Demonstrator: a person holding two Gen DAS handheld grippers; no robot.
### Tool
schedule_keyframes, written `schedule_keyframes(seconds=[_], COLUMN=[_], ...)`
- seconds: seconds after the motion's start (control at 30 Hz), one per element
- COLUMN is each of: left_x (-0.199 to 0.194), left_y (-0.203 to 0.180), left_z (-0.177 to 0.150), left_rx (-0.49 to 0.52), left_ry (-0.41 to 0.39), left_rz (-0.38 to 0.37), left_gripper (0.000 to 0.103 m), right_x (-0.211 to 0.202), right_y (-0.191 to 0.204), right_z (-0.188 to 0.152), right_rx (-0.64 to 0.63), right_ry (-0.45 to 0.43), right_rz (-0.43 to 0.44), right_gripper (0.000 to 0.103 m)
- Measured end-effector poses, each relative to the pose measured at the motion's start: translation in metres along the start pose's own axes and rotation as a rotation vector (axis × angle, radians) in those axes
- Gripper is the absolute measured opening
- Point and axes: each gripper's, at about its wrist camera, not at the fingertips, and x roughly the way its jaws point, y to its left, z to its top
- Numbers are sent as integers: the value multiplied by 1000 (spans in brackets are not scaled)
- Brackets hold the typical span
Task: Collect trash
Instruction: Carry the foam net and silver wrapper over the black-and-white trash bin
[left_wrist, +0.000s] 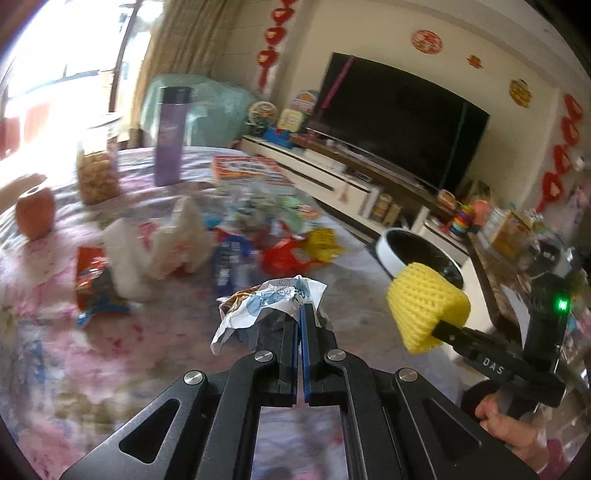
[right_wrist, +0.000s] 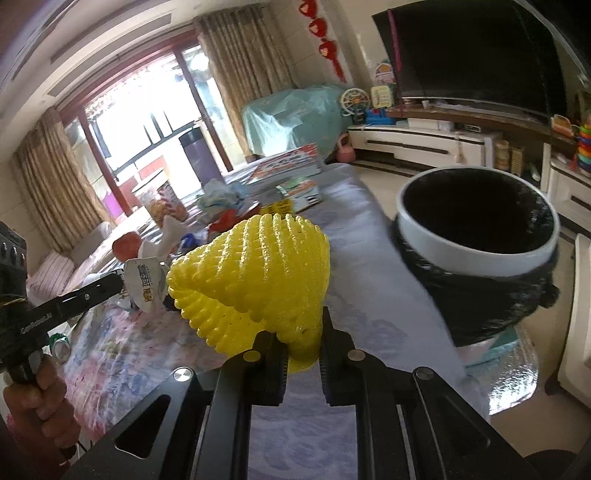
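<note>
My left gripper (left_wrist: 301, 314) is shut on a crumpled white and blue wrapper (left_wrist: 266, 302) and holds it above the table; the wrapper also shows in the right wrist view (right_wrist: 146, 282). My right gripper (right_wrist: 299, 332) is shut on a yellow foam fruit net (right_wrist: 255, 273), also seen in the left wrist view (left_wrist: 424, 306). A white-rimmed trash bin with a black liner (right_wrist: 476, 254) stands beside the table's right edge, just right of the net. More wrappers (left_wrist: 280, 254) lie in a pile on the table.
The floral tablecloth (left_wrist: 92, 362) carries a purple bottle (left_wrist: 170, 136), a snack jar (left_wrist: 96, 173), an orange fruit (left_wrist: 35, 214), a white foam piece (left_wrist: 155, 247) and a picture book (left_wrist: 247, 170). A TV stand (left_wrist: 351, 177) lines the far wall.
</note>
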Motion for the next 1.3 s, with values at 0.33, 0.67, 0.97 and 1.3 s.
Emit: schedule_keyframes(seconds=[0.33,0.67,0.97,1.3], left_x=[50,103,161,226], left_y=[-33,-70,-109,-141], left_z=[20,49,71,96], left_rx=[65,138,190,230], left_ry=[53,64,66,71], left_rz=[-65,-115,-168,-189], left_gripper=[0,0,0,0], right_x=[-22,-33,-25,-8], right_y=[-43,-83,-126,-161], right_z=[10,30,54,82], right_rx=[61,109,155,156], right_ry=[-33,-58,-45,0], right_rz=[-67,-124,-168,-208], right_gripper=[14,14,14,17])
